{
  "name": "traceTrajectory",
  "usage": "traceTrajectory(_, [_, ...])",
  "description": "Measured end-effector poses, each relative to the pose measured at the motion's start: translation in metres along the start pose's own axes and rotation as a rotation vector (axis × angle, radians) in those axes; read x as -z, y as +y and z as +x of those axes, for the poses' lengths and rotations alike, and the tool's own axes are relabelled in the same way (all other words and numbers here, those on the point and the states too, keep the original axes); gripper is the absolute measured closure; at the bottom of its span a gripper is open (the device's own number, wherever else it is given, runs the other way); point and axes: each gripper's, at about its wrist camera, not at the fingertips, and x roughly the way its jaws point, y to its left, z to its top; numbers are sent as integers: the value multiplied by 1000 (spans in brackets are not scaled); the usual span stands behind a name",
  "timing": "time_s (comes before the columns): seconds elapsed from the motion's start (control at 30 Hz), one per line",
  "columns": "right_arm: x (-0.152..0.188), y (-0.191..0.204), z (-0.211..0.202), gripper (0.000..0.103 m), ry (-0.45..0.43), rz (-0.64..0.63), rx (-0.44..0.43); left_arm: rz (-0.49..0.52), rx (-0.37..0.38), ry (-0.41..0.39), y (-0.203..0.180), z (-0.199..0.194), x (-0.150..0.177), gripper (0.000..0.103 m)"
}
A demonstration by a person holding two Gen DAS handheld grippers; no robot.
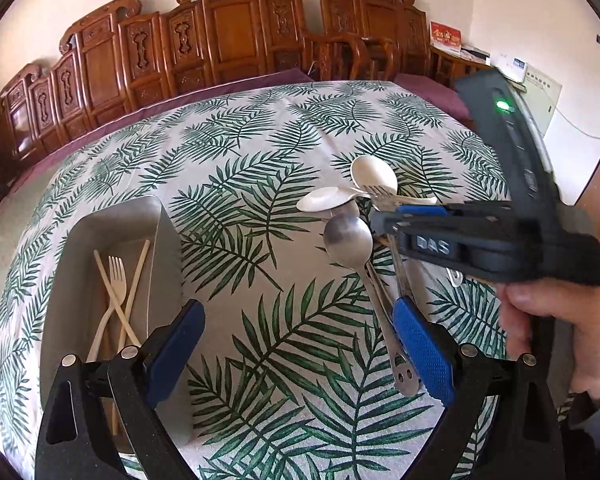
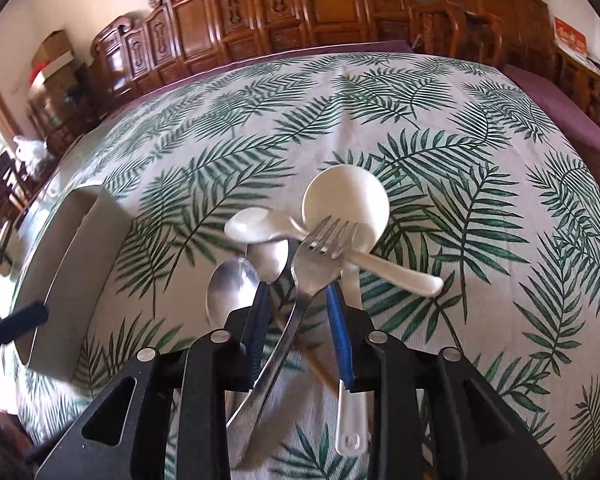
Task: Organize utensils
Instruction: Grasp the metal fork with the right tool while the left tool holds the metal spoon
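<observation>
Several utensils piled mid-cloth right of grey tray [image 1: 168, 240]. Right gripper [image 2: 296, 320] part-spread, straddling metal fork [image 2: 320, 260], not clamped. Left gripper [image 1: 296, 352] spread wide, empty. Fork stiff, slick, probably light; best pinched mid-handle, across flat faces.

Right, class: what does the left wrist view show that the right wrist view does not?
Only the left wrist view shows inside the grey tray: a pale fork and chopsticks; also a hand holding the right claw.
Only the right wrist view shows the metal fork between that claw's blue pads, which stand apart from it, and cardboard boxes.
Both show the leaf-print tablecloth, white spoons and metal spoon.
</observation>
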Motion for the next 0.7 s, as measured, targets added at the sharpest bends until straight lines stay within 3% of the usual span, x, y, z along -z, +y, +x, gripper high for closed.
traceTrajectory(0.1, [-4, 8, 8, 75, 7, -28, 44, -1, 2, 2, 1, 0, 0, 12])
traceTrajectory(0.2, [-5, 11, 14, 86, 11, -55, 60, -4, 2, 5, 3, 1, -1, 12])
traceTrajectory(0.47, [-4, 6, 12, 96, 32, -36, -34, 1, 1, 11, 1, 3, -1, 12])
traceTrajectory(0.7, [-2, -4, -21, 99, -23, -45, -102, 8, 10, 21, -4, 9, 1, 12])
